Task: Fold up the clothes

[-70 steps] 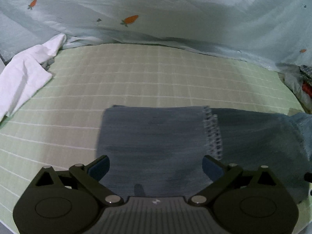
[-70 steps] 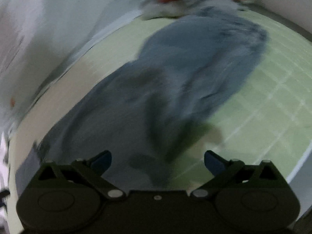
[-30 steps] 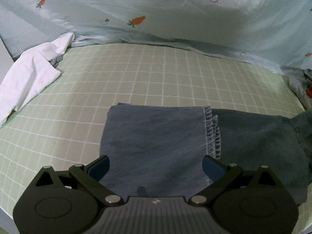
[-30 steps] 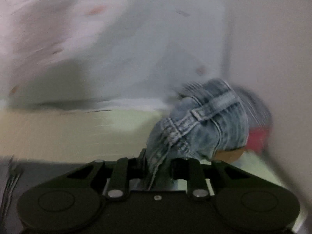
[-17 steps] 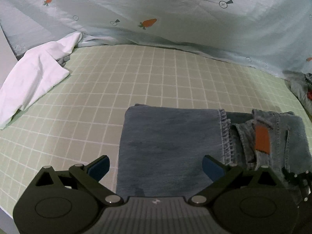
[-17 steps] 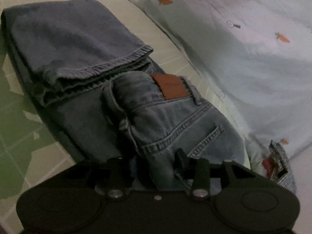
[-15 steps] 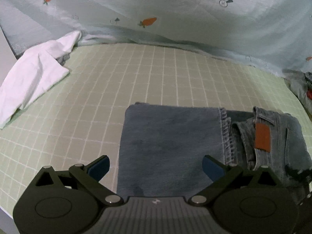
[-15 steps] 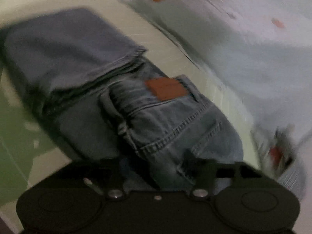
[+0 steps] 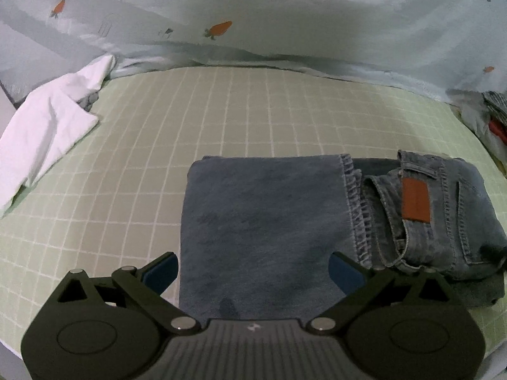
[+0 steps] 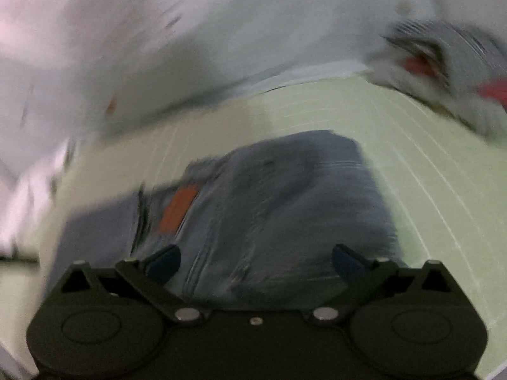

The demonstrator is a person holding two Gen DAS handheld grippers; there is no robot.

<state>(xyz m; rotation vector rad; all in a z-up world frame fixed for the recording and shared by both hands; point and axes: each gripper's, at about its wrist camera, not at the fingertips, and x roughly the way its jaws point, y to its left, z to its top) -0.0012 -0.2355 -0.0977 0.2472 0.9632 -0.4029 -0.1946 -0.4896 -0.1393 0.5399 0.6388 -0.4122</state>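
Folded blue jeans (image 9: 266,221) lie on the green checked bed sheet (image 9: 221,120). The leg end is folded over the middle, and the waist end with a brown leather patch (image 9: 415,204) is folded in from the right. My left gripper (image 9: 252,274) is open, just above the near edge of the jeans. My right gripper (image 10: 255,261) is open and empty over the waist part of the jeans (image 10: 285,196); this view is blurred by motion and the patch (image 10: 179,209) shows at the left.
A white garment (image 9: 47,126) lies at the far left of the bed. A pale blue carrot-print cover (image 9: 253,15) rises behind the sheet. A pile of clothes with red and grey (image 9: 494,117) sits at the far right edge.
My right gripper carried the waist end over onto the folded jeans, let it go, opened and drew back. The left gripper stayed open and shifted slightly.
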